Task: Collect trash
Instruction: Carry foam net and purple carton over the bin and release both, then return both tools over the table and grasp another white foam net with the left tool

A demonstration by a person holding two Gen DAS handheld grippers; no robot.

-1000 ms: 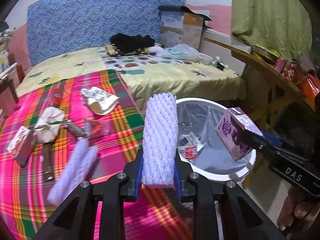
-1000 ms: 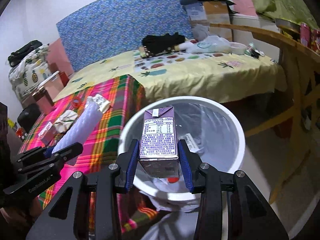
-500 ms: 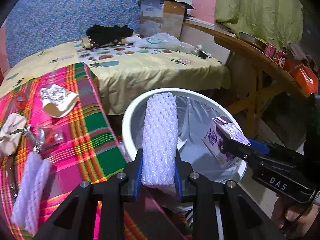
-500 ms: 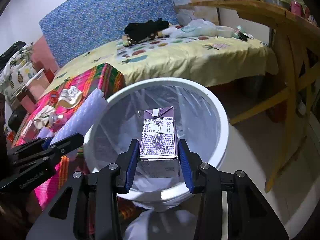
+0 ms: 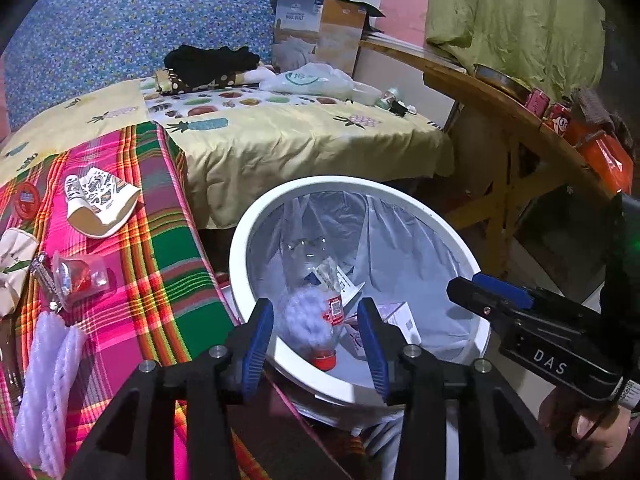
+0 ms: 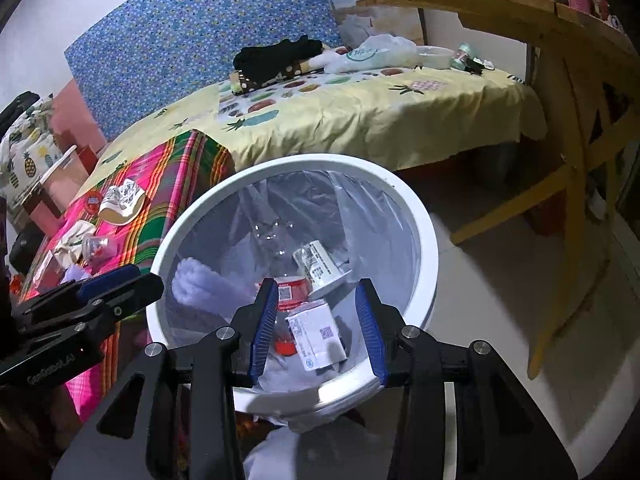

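Over the bin, both hand-held grippers, left opening and right parted, are emptied; foam and carton lie dropped inside. Bed litter is judged next.

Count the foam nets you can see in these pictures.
2: one foam net in the bin, another on the cloth at left; that one may be two lying together.

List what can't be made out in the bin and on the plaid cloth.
- Foam net, left wrist view: motion-blurred, so landed or in mid-fall cannot be told.
- Carton, right wrist view: blurred, print unreadable.
- Bin floor, both views: hidden under the trash and behind the near rim.
- Foam sleeves on the plaid cloth, left wrist view: lower ends lost at the dark image edge.
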